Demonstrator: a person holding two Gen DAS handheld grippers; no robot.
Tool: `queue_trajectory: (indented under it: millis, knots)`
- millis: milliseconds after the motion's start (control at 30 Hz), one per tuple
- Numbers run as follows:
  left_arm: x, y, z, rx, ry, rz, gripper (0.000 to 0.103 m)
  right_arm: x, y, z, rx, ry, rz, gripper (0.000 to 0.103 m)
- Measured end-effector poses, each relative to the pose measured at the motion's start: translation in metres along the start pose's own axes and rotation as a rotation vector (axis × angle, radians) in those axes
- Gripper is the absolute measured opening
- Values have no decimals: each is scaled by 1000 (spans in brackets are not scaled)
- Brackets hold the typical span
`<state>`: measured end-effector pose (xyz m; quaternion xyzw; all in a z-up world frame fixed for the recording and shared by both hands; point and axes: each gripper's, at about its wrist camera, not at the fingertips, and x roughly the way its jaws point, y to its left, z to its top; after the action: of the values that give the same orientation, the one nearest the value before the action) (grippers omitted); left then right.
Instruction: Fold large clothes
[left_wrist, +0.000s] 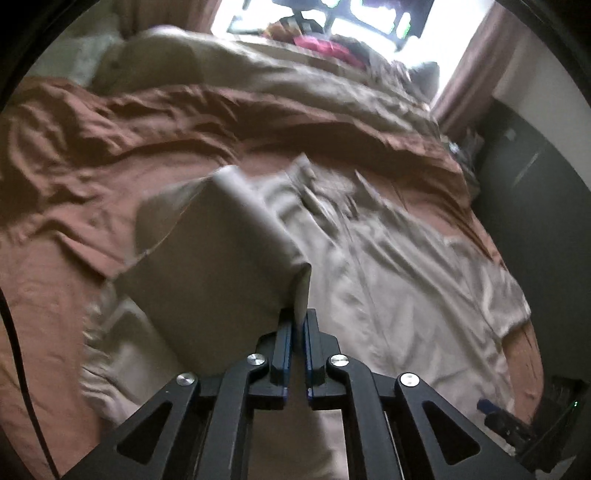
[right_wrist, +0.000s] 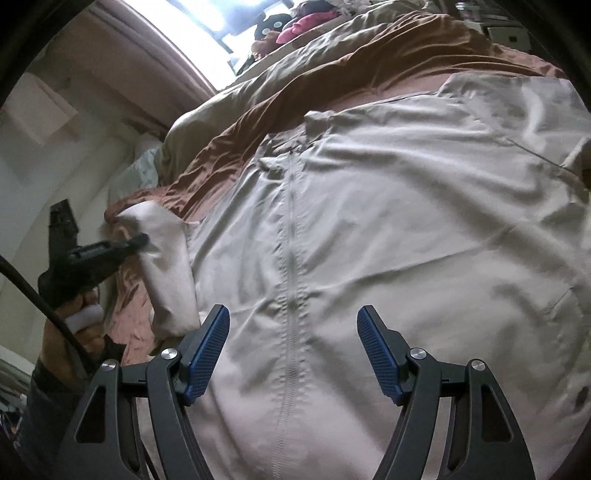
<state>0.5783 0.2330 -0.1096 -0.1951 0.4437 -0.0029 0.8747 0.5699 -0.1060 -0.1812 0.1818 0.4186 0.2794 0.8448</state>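
**A:** Nearest to my left camera is the left gripper (left_wrist: 299, 325). Its black jaws with blue pads are pressed together on a fold of the pale beige zip-front jacket of thin smooth cloth (left_wrist: 369, 266), I believe the sleeve (left_wrist: 221, 251), which stands lifted in front of the lens.

**B:** And the other one?

**A:** The right gripper (right_wrist: 293, 354) is spread wide and holds nothing. It hangs over the jacket's body (right_wrist: 369, 221), with the long zipper (right_wrist: 291, 280) running between the pads. The jacket lies flat on the rust-brown wrinkled bedsheet (left_wrist: 74, 155).

**B:** How will the cloth handle?

**A:** I judge it light, soft and a little slippery, so it can slide out of a shallow pinch. I would take it at a hem, cuff or seam, where the layers are thicker.

**B:** Is there room?

**A:** Toward the crumpled olive-tan duvet (left_wrist: 258, 74) the sheet is free. On the right side of my left view the bed edge is near the jacket, so I would fold inward, away from it.
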Motion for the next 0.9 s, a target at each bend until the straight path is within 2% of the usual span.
queue_trajectory:
  millis: [33, 100, 133, 233, 333, 633, 900]
  knots:
    - [10, -4, -3, -8, 36, -26, 22, -2, 0, -1, -7, 6, -6, 70]
    - [24, -9, -9, -29, 88, -80, 59, -5, 3, -1, -27, 9, -14, 70]
    - [25, -12, -12, -19, 89, -79, 62, -7, 5, -1, -36, 7, -19, 70]
    - [15, -16, -19, 16, 75, -56, 63, -9, 15, -2, -60, 9, -28, 70]
    - [-3, -4, -22, 6, 54, -33, 64, -4, 30, -1, -78, 22, -21, 70]
    - [-75, 87, -47, -87, -19, 77, 63, 52, 106, 0, -205, 96, -1, 70]
    - [-116, 154, -83, -168, -55, 94, 63, 115, 182, -10, -329, 159, -12, 70]
